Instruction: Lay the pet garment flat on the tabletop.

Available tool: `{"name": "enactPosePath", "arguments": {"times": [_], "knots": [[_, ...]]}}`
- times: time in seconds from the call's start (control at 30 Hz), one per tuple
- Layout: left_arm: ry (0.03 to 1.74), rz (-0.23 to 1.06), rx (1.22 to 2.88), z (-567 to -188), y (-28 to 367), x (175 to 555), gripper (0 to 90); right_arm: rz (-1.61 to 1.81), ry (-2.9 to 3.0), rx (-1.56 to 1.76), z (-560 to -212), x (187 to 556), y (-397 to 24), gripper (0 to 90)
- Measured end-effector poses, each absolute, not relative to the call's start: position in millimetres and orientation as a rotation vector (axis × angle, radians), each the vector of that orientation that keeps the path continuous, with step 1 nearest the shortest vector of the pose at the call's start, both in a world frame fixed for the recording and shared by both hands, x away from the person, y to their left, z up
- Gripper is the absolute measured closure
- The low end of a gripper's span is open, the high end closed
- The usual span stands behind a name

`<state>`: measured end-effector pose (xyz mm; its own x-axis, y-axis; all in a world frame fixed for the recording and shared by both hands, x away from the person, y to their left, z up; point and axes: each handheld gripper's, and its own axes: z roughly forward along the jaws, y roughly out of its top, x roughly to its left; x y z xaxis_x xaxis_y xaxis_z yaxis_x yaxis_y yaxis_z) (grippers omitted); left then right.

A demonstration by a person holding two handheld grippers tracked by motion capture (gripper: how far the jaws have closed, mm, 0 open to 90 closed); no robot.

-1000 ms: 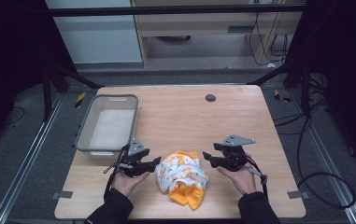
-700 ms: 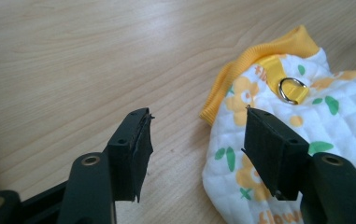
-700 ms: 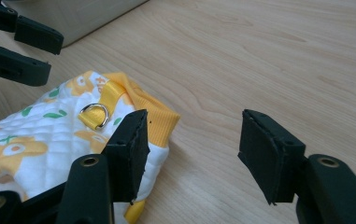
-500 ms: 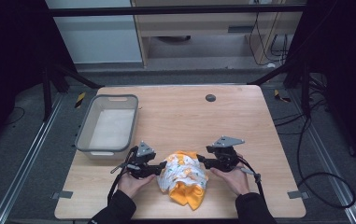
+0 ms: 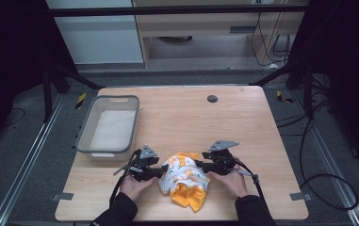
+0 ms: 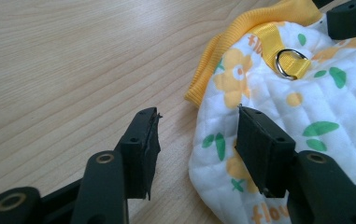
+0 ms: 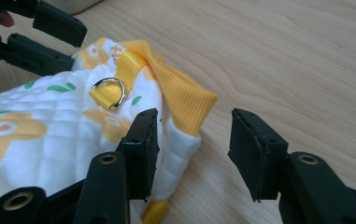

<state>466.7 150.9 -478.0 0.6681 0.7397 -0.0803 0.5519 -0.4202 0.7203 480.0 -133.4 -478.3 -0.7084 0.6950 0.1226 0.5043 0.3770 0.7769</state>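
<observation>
Quilted white-and-yellow garment point(image 5: 185, 181) lies on the tabletop point(image 5: 243, 127) between both grippers; the left gripper point(image 6: 196, 135) and the right gripper point(image 7: 192, 140) have been closing, fingers straddling its edges unclamped, so bite deeper before lifting.

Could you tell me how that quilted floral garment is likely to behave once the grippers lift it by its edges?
The quilted floral garment lies rumpled, so it will probably sag and unfold. Its padded fabric looks light and should compress under the pads. The metal D-ring on the yellow strap might dangle or snag.

Quilted cloth garment point(image 6: 306, 107) with shiny metal ring point(image 6: 291, 63) on matt wooden table point(image 5: 177, 117).
</observation>
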Motion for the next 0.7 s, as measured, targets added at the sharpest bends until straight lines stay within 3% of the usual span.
{"name": "enactPosePath", "arguments": {"times": [0.33,0.7], "knots": [[1.006,0.224,2.139,-486.0,147.8,468.6,64.6,1.222,2.481,1.078,-486.6,481.6,-127.4,62.3],[1.003,0.244,2.148,-484.3,145.1,466.6,81.8,1.226,2.497,1.074,-485.4,480.6,-127.8,81.4]]}}
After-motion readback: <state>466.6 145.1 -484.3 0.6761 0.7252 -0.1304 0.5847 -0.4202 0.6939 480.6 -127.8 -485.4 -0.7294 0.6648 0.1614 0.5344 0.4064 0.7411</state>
